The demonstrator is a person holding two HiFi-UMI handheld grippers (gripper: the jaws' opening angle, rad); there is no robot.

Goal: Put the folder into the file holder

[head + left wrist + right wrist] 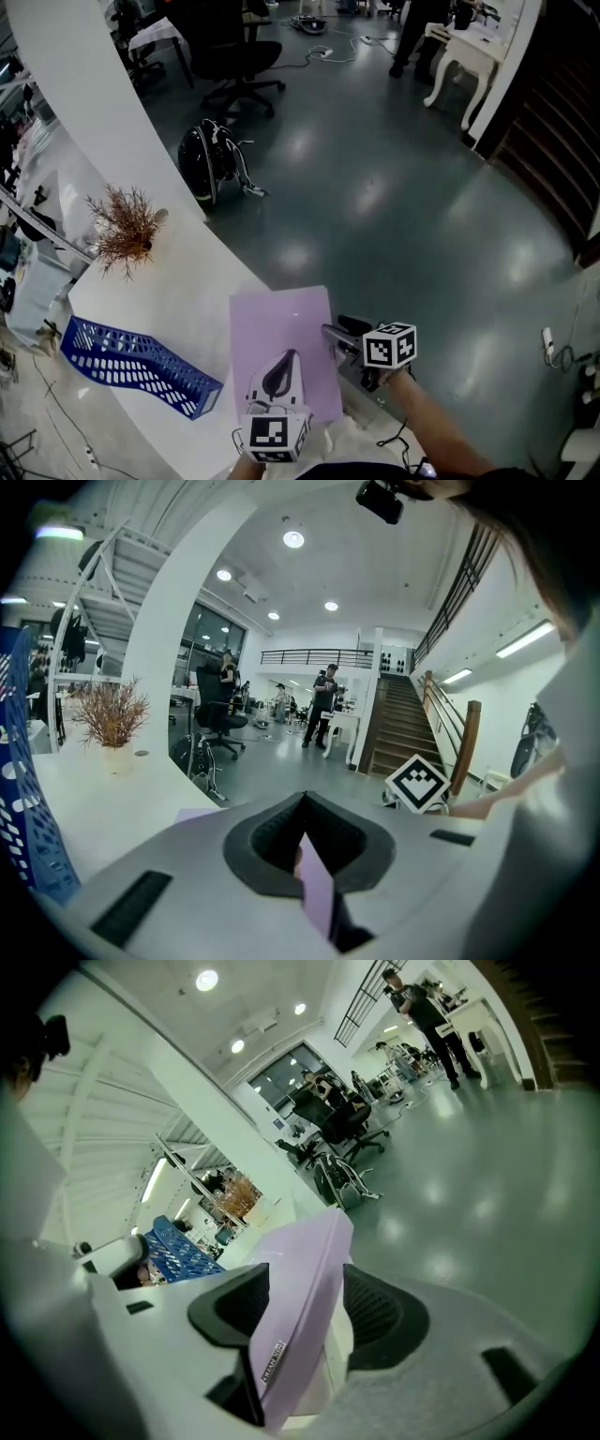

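A pale purple folder lies flat on the white curved table, near its front edge. My left gripper comes in from below and is shut on the folder's near edge; in the left gripper view the purple sheet runs pinched between the closed pads. My right gripper sits at the folder's right edge. In the right gripper view the folder stands between the spread pads, with a gap on its right side. The blue perforated file holder rests on the table to the left, apart from both grippers.
A dried plant in a pot stands further back on the table. Beyond the table's curved edge is grey floor with a black backpack and an office chair. People stand far off by a white desk.
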